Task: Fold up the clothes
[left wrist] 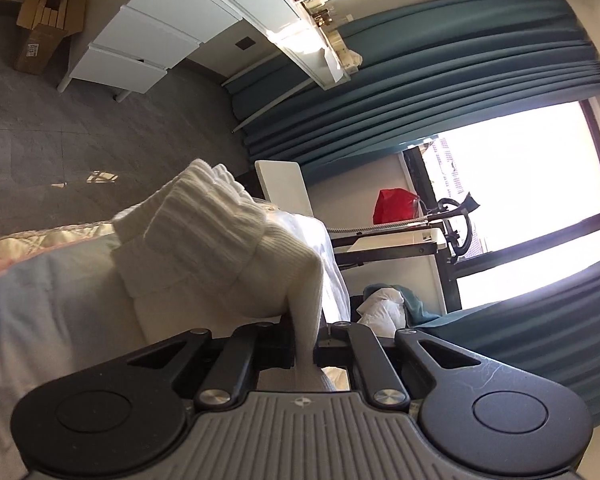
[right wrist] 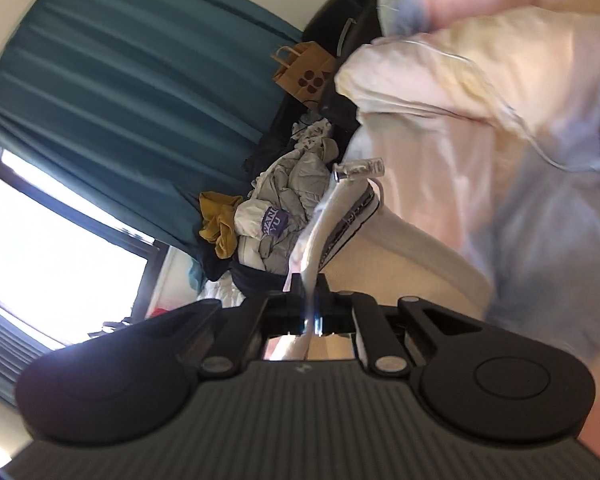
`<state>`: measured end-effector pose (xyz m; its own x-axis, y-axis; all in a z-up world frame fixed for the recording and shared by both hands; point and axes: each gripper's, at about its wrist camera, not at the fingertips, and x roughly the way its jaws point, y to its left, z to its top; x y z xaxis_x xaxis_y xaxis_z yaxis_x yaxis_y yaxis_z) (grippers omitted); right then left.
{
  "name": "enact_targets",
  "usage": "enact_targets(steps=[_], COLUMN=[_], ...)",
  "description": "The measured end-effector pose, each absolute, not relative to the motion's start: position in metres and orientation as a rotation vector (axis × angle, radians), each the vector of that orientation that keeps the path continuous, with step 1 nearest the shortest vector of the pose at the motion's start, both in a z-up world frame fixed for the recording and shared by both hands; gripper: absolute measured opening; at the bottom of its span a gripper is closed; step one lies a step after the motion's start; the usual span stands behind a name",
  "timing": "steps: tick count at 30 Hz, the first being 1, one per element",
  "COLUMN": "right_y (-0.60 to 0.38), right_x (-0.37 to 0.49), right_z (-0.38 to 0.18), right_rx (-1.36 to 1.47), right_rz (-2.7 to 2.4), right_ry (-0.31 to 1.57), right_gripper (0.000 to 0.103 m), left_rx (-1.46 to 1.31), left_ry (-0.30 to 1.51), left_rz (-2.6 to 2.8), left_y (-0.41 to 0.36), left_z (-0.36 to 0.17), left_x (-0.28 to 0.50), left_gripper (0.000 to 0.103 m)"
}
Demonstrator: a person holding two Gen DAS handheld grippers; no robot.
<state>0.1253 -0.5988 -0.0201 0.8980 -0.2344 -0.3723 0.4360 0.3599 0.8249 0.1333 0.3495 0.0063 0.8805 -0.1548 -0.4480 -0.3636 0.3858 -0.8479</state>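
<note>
- Two views, both rolled sideways: teal curtains [left wrist: 440, 76] fill the span from 12 to 3 o'clock in the left wrist view, with a bright window [left wrist: 520, 184] at 3 o'clock.
- A bed [left wrist: 52, 292] with pale bedding lies at 9 o'clock in the left view and at 2 o'clock in the right view.
- A white chest of drawers [left wrist: 148, 36] stands at 11 o'clock on grey floor, a cardboard box [left wrist: 48, 20] beside it.
- The white knit sweater [left wrist: 228, 240] hangs at centre, ribbed cuffs bunched at its far end; its cloth runs down to 6 o'clock.
- A heap of clothes [right wrist: 276, 208] sits at centre of the right view, a brown paper bag [right wrist: 300, 72] at 12 o'clock.
- The left gripper [left wrist: 305, 350] is clamped on a fold of the sweater.
- The right gripper [right wrist: 309, 300] is pinched on a thin edge of white fabric; blur hides which part of the garment.
</note>
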Motion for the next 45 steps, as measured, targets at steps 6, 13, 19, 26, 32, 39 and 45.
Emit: enact_targets(steps=[6, 13, 19, 26, 32, 39, 45], right_y=[-0.590, -0.587, -0.589, -0.592, -0.597, -0.600, -0.602], right_x=[0.256, 0.360, 0.370, 0.371, 0.303, 0.219, 0.181], right_z=[-0.039, -0.109, -0.126, -0.137, -0.105, -0.098, -0.138], right_rx=[0.941, 0.827, 0.789, 0.764, 0.801, 0.865, 0.990], right_rz=[-0.511, -0.552, -0.515, -0.470, -0.434, -0.401, -0.421], right_ry=[0.276, 0.387, 0.409, 0.425, 0.369, 0.362, 0.461], right_gripper=[0.008, 0.008, 0.009, 0.014, 0.036, 0.071, 0.071], left_rx=[-1.157, -1.039, -0.992, -0.958, -0.990, -1.040, -1.206], left_ry=[0.614, 0.706, 0.703, 0.611, 0.490, 0.544, 0.604], left_rz=[0.207, 0.257, 0.207, 0.102, 0.051, 0.112, 0.181], left_y=[0.348, 0.339, 0.335, 0.327, 0.321, 0.327, 0.344], left_z=[-0.025, -0.079, -0.092, -0.073, -0.055, -0.077, -0.124], left_x=[0.257, 0.363, 0.386, 0.357, 0.288, 0.198, 0.175], left_gripper=[0.008, 0.011, 0.015, 0.047, 0.068, 0.077, 0.075])
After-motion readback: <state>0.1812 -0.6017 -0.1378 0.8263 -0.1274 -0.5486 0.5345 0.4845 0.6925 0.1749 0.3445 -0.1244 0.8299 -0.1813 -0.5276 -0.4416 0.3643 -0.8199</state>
